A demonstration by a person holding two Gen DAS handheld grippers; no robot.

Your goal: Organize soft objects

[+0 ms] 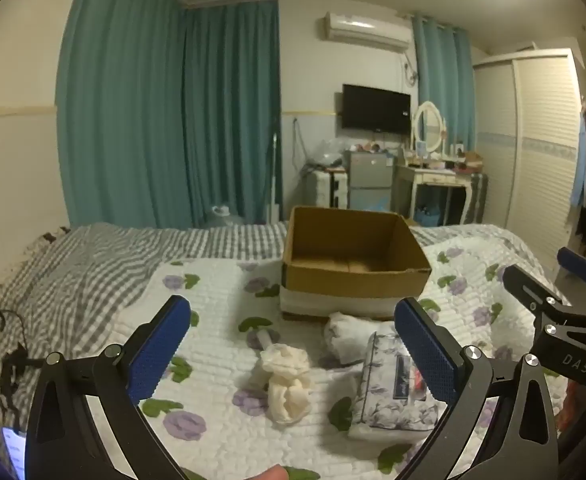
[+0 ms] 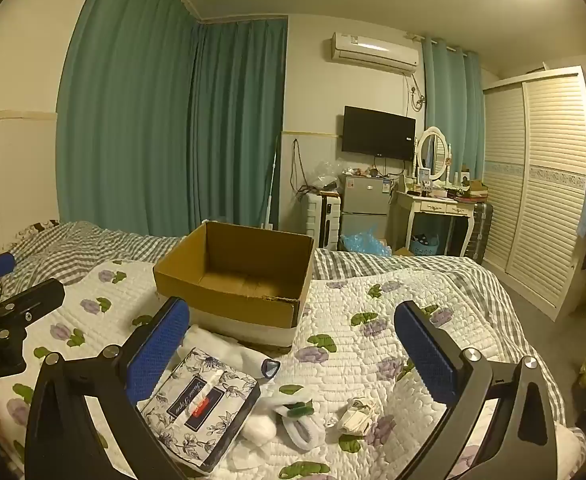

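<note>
An open, empty cardboard box (image 1: pixel 353 264) stands on the floral quilt; it also shows in the right wrist view (image 2: pixel 237 280). In front of it lie a floral tissue pack (image 1: pixel 393 396) (image 2: pixel 201 408), a cream bundled cloth (image 1: pixel 285 380), a white rolled cloth (image 1: pixel 345 336) (image 2: pixel 229 350), white socks (image 2: pixel 297 420) and a small crumpled cream item (image 2: pixel 359 416). My left gripper (image 1: pixel 293 356) is open above the cream cloth. My right gripper (image 2: pixel 293 356) is open above the socks, and it shows at the right edge of the left wrist view (image 1: pixel 553 308).
The bed has a floral quilt (image 2: pixel 373 340) over a grey checked sheet (image 1: pixel 73 276). A black cable and a phone (image 1: pixel 13 448) lie at the bed's left. Beyond the bed stand teal curtains, a small fridge (image 2: pixel 363 208), a dressing table (image 2: pixel 437 204) and a wardrobe (image 2: pixel 533 200).
</note>
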